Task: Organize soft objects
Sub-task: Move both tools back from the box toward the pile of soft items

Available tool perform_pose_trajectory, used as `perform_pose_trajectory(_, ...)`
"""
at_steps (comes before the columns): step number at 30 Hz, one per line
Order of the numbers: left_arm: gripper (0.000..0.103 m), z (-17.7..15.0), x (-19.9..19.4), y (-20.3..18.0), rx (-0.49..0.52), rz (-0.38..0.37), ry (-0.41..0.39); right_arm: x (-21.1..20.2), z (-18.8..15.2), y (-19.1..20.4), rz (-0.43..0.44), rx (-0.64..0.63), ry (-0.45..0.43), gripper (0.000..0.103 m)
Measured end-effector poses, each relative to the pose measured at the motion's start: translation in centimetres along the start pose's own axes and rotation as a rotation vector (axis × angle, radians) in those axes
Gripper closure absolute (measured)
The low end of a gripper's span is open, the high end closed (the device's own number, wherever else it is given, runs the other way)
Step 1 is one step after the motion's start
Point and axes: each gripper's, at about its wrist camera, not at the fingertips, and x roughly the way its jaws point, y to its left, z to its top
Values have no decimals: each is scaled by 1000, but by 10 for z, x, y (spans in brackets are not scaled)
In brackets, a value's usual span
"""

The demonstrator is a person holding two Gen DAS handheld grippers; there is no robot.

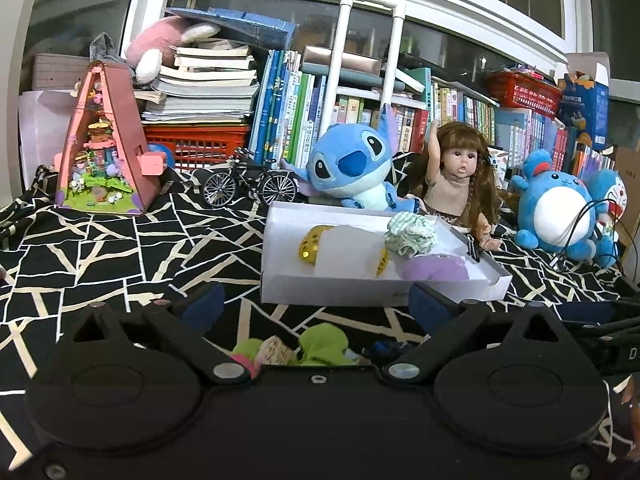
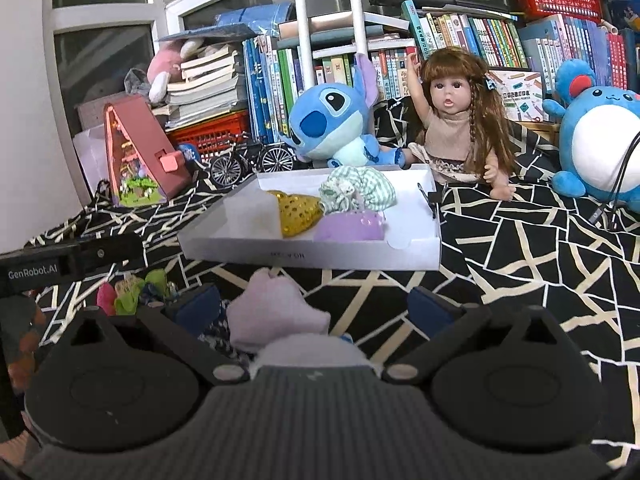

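A white shallow box [image 1: 340, 290] [image 2: 300, 256] lies on the black patterned cloth. It holds a gold sequined piece [image 1: 312, 246] [image 2: 298, 210], a green striped scrunchie [image 1: 412, 234] [image 2: 356, 190] and a purple soft piece [image 1: 436, 270] [image 2: 352, 226]. My left gripper [image 1: 316, 304] is open wide in front of the box, above a small pile of green and pink soft pieces [image 1: 320, 344] [image 2: 128, 296]. My right gripper [image 2: 314, 308] is also open wide. A pale pink soft piece [image 2: 276, 312] lies between its fingers, nearer the left one, and is not pinched.
Behind the box sit a blue plush [image 1: 352, 164], a doll [image 1: 460, 168] and a round blue plush [image 1: 560, 216] with cables across it. A model bicycle [image 1: 248, 186] and a pink triangular toy house [image 1: 104, 140] stand at the left. Books line the back.
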Motion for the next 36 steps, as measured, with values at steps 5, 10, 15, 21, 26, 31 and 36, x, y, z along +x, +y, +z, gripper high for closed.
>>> perform_pose_trajectory(5,4,-11,-8,5,13,-2,-9,-5,-9,1,-8,-5,11,0)
perform_pose_trajectory(10,4,-21,-13,10,11,7,1,-7,-19,0,-24,-13,24,0)
perform_pose_trajectory(15,4,-30,-14,14,17,28,14,-9,-29,-1,-36,-10,40,0)
perform_pose_trajectory(21,4,-37,-15,18,22,40,28,-11,-35,-2,-47,-13,45,0)
perform_pose_trajectory(26,8,-40,-14,20,20,50,41,-12,-39,-2,-57,-23,49,0)
perform_pose_trajectory(31,15,-45,-18,24,2,37,57,-10,-45,-1,-53,-19,64,0)
perform_pose_trajectory(36,29,-49,-21,29,-19,42,80,-7,-49,0,-43,-18,79,0)
